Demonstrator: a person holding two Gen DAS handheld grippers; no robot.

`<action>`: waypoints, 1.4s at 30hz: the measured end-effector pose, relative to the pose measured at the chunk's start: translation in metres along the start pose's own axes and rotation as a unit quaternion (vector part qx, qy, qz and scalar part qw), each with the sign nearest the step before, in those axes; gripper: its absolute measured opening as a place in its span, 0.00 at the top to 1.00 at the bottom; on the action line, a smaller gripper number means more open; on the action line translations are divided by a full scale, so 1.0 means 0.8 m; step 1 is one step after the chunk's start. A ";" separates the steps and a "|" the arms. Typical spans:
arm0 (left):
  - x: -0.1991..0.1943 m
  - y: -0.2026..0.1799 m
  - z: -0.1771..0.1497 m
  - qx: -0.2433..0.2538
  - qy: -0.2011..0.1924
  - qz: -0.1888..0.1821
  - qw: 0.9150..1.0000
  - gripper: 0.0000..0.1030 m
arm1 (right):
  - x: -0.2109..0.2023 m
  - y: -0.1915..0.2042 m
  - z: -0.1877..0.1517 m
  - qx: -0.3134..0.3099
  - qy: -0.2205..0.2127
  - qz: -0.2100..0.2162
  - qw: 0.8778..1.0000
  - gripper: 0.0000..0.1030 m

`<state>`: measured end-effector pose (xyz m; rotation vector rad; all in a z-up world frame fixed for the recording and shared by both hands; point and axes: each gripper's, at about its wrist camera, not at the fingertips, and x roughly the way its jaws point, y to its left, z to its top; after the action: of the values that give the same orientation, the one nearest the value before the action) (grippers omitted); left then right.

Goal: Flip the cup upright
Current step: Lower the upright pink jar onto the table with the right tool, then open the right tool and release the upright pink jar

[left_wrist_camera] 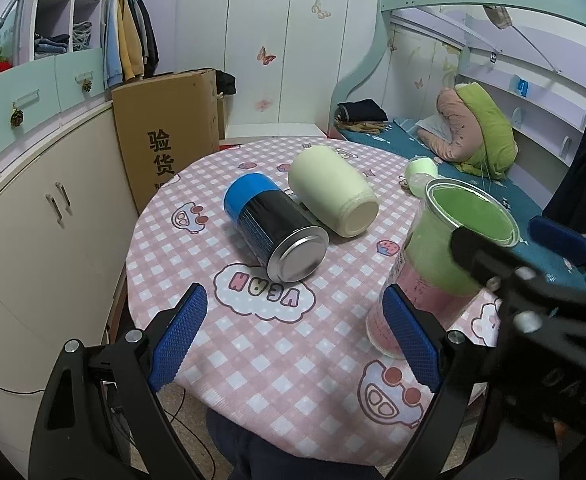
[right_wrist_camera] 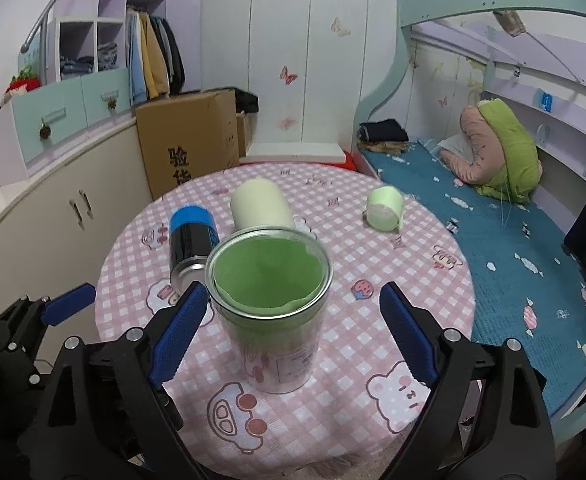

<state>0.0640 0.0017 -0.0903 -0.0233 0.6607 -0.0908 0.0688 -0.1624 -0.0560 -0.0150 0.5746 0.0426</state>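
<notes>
A clear cup with a green paper lining (right_wrist_camera: 271, 312) stands upright on the round table (right_wrist_camera: 393, 280), its mouth up. It also shows in the left wrist view (left_wrist_camera: 437, 264), at the right. My right gripper (right_wrist_camera: 293, 336) is open around the cup, with a gap on each side. In the left wrist view the right gripper (left_wrist_camera: 525, 248) reaches in from the right. My left gripper (left_wrist_camera: 293, 336) is open and empty over the table's near edge, left of the cup.
A blue and black can (left_wrist_camera: 275, 228) and a cream cylinder (left_wrist_camera: 331, 196) lie on their sides mid-table. A small pale green cup (right_wrist_camera: 385, 208) lies on its side at the far right. A cardboard box (left_wrist_camera: 165, 136) and cabinets stand left; a bed (right_wrist_camera: 493, 240) lies right.
</notes>
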 end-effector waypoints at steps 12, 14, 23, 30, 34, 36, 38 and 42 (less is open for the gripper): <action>-0.031 0.008 0.005 -0.009 -0.028 0.002 1.000 0.17 | -0.060 -0.028 -0.002 0.015 -0.045 -0.036 0.998 0.13; -0.036 0.007 0.005 -0.008 -0.032 0.002 0.999 0.17 | -0.066 -0.031 -0.005 0.014 -0.048 -0.044 0.998 0.13; -0.052 0.004 0.003 -0.009 -0.046 0.002 0.999 0.17 | -0.079 -0.041 -0.016 0.020 -0.048 -0.058 0.997 0.12; -0.058 -0.001 0.004 -0.006 -0.054 -0.002 0.999 0.17 | -0.083 -0.043 -0.017 0.021 -0.052 -0.055 0.997 0.11; -0.064 -0.005 0.004 -0.004 -0.069 -0.003 0.998 0.17 | -0.087 -0.042 -0.017 0.022 -0.056 -0.052 0.997 0.10; -0.067 -0.007 0.004 -0.002 -0.077 -0.006 0.997 0.17 | -0.087 -0.042 -0.017 0.022 -0.056 -0.052 0.997 0.10; -0.068 -0.008 0.004 -0.001 -0.081 -0.007 0.997 0.17 | -0.089 -0.040 -0.017 0.022 -0.059 -0.052 0.997 0.10; -0.068 -0.010 0.005 0.003 -0.085 -0.004 0.996 0.16 | -0.091 -0.040 -0.016 0.022 -0.060 -0.052 0.997 0.10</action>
<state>0.0233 -0.0014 -0.0534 -0.0272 0.4909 -0.0968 0.0023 -0.1971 -0.0275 0.0008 0.4531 -0.0698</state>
